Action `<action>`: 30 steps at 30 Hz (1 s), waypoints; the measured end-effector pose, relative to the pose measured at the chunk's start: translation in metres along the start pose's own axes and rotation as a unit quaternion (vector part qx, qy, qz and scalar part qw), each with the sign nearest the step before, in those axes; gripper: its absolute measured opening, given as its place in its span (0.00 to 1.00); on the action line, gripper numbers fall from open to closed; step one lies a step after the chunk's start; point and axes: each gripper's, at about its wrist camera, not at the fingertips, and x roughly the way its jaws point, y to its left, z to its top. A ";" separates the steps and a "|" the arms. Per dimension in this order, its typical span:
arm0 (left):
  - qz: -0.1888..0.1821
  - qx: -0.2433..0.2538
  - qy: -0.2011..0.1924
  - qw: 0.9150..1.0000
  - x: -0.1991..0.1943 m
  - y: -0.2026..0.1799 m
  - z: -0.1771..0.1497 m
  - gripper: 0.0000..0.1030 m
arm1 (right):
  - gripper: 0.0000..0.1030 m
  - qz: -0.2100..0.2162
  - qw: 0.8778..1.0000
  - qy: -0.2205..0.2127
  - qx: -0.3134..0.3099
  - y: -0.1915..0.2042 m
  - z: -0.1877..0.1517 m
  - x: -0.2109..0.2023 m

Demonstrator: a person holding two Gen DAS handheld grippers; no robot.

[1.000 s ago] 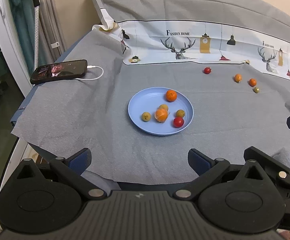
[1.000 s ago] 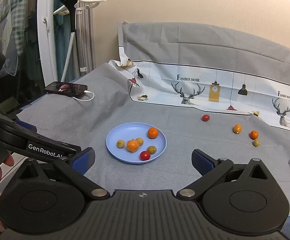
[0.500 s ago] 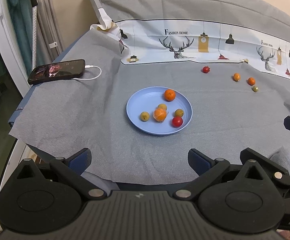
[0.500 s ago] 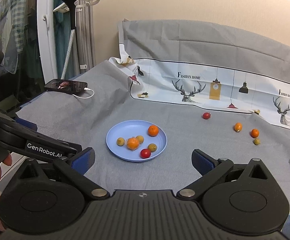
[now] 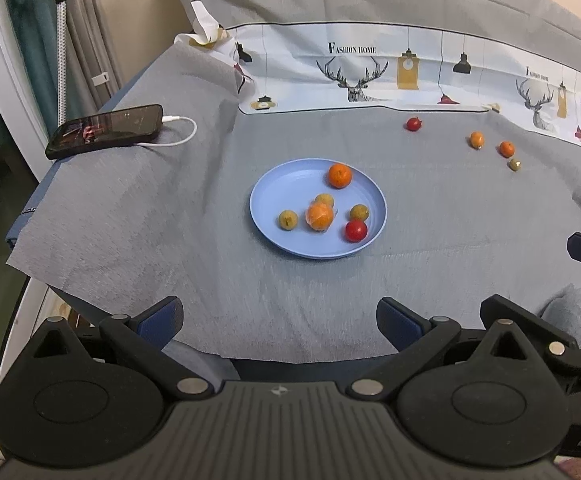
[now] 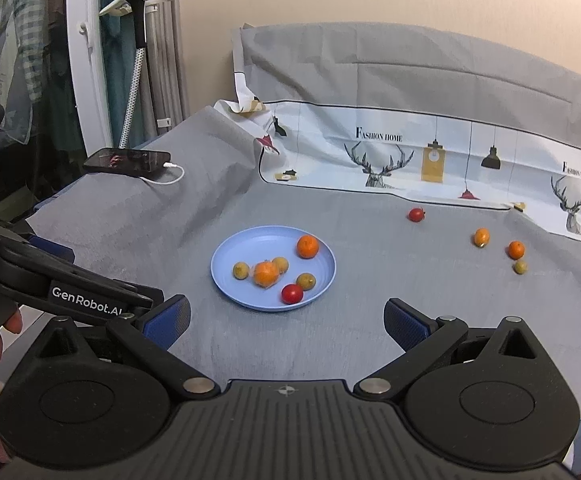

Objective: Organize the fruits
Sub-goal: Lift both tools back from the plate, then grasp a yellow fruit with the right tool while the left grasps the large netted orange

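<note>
One blue plate (image 5: 274,184), round and shallow, stood near the middle of the grey-covered surface (image 5: 450,240). In it lay six fruits: an orange (image 5: 339,175) by the far rim; a peeled orange (image 5: 320,216) at the centre, touching a yellow-green fruit (image 5: 324,200) just behind it; a second yellow-green fruit (image 5: 288,219) to its left; a third (image 5: 359,212) to its right; and a red tomato (image 5: 356,230) by the near right rim. Loose on the cloth, well apart from the plate at far right: a second tomato (image 5: 413,123), two small oranges (image 5: 477,139) (image 5: 506,149), and one small greenish fruit (image 5: 514,165) just beside the nearer orange. A phone (image 5: 106,130) with a white cable (image 5: 180,132) lay at far left. The left claw (image 5: 278,316) was spread wide and empty, above the near edge of the cloth. The right claw (image 6: 286,320) was likewise spread and empty, just short of the plate.
</note>
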 end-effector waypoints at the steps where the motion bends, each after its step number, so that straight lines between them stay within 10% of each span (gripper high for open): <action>1: 0.001 0.001 0.002 1.000 0.002 -0.001 0.000 1.00 | 0.99 0.001 1.000 0.002 0.002 -0.001 0.000 0.001; 19: -0.001 0.045 0.071 0.996 0.061 -0.043 0.036 1.00 | 0.99 -0.057 0.993 0.032 0.100 -0.072 -0.012 0.043; 30: -0.049 0.094 0.077 0.991 0.148 -0.146 0.137 1.00 | 0.99 -0.240 0.937 0.033 0.251 -0.238 -0.032 0.133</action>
